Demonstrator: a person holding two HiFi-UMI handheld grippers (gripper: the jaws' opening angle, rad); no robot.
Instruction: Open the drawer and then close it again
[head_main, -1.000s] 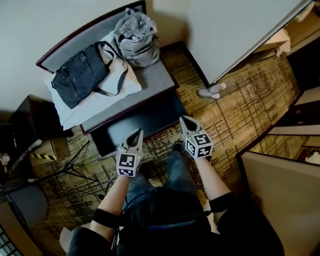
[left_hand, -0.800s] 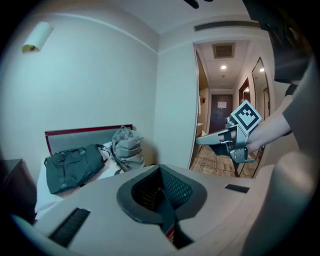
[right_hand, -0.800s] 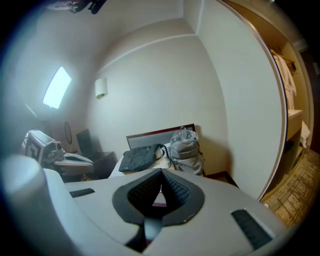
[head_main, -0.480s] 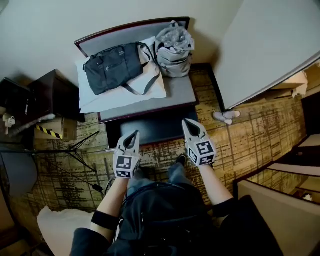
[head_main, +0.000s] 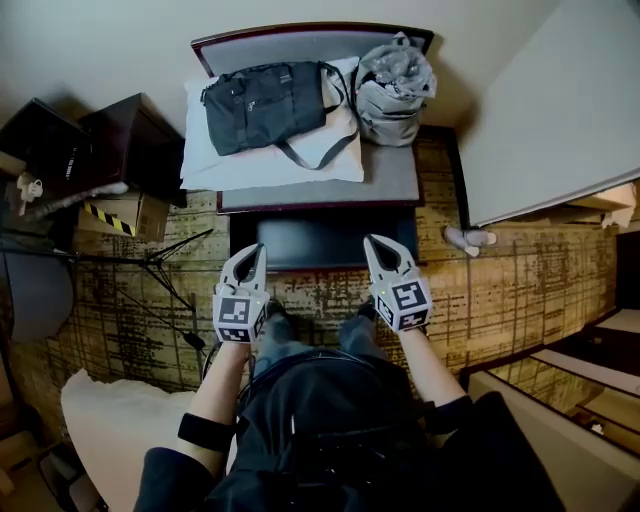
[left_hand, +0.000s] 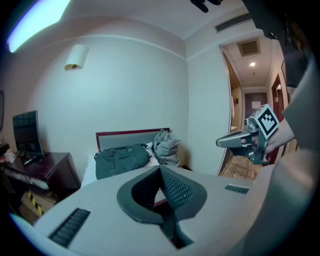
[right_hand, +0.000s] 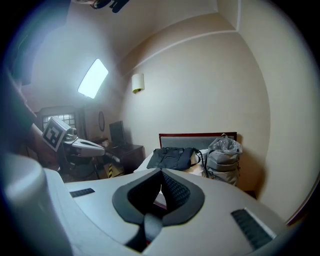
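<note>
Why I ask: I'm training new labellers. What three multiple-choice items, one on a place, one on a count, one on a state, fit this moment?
1. Where does the dark duffel bag lie?
A. on the white pillow on the bench
B. under the bench
C. on the bare bench top, clear of the pillow

2. How many bags are on the bench?
A. one
B. two
C. four

3. How do the two grippers' jaws stand?
A. both shut, nothing between them
B. both wide open
C. one open, one shut

Answers:
1 A: the head view shows it resting on the pillow.
2 B: the duffel bag and the grey bag beside it.
3 A: on the left gripper and the right gripper, the pads meet with nothing between them.
</note>
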